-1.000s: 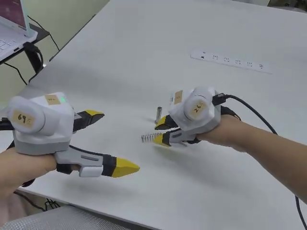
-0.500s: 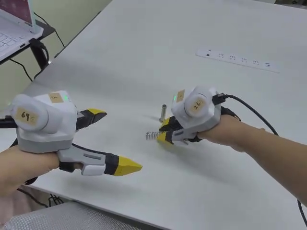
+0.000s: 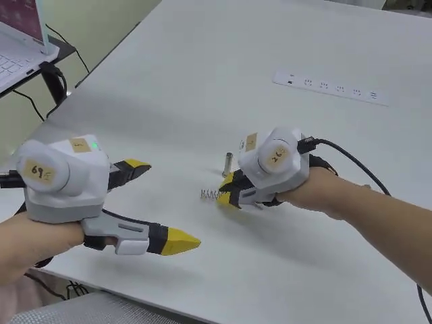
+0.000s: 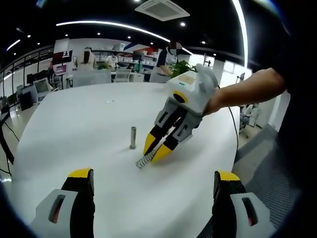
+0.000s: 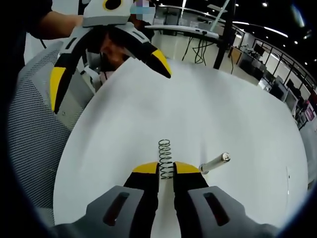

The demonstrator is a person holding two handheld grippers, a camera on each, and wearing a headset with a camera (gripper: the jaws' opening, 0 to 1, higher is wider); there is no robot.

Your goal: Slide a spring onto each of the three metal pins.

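My right gripper (image 3: 229, 190) (image 5: 166, 168) (image 4: 154, 150) is shut on one end of a small coil spring (image 3: 211, 195) (image 5: 165, 157) (image 4: 143, 159), which sticks out level, just above the white table (image 3: 202, 88). A short metal pin (image 3: 227, 164) (image 5: 214, 162) (image 4: 132, 137) stands upright on the table right beside those jaws. My left gripper (image 3: 158, 204) (image 4: 153, 186) hangs open at the near left with nothing between its fingers, pointing toward the spring from a hand's width away.
A white power strip (image 3: 331, 88) lies at the far right of the table. A laptop (image 3: 20, 34) sits on a side stand beyond the table's left edge. The near table edge runs just below my left gripper.
The right gripper with the spring has shifted slightly, staying beside the pin. The left gripper has hardly moved. The head camera has drifted a little.
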